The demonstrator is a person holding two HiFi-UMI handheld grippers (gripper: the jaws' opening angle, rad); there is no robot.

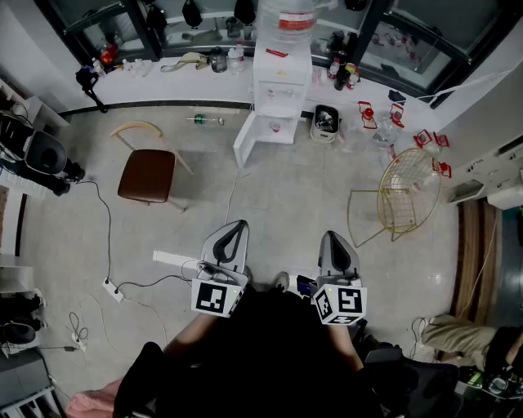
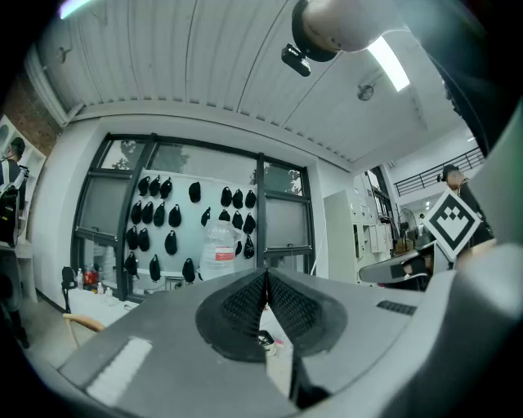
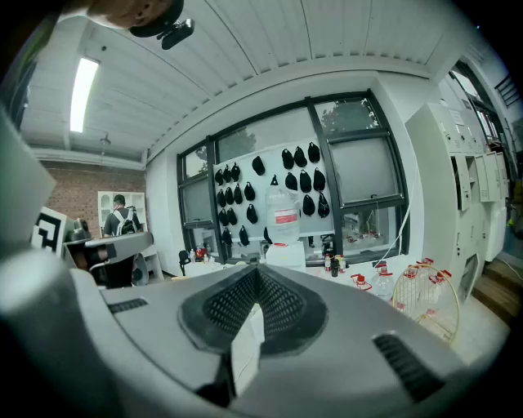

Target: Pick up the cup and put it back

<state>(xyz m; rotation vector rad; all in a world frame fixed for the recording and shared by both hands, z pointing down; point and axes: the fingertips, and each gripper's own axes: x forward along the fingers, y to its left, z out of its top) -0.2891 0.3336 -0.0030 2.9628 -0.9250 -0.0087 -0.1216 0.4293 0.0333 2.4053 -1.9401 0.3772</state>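
- Grey left gripper (image 1: 236,229) and right gripper (image 1: 335,238): both jaw pairs closed together, empty.
- Step: cup not yet approached; none identifiable.
- Next, probably: walk toward water dispenser (image 1: 279,77), open jaws.

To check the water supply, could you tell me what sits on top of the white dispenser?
A large clear bottle with a red label stands on the dispenser; its neck, sunk into the top, is hidden.
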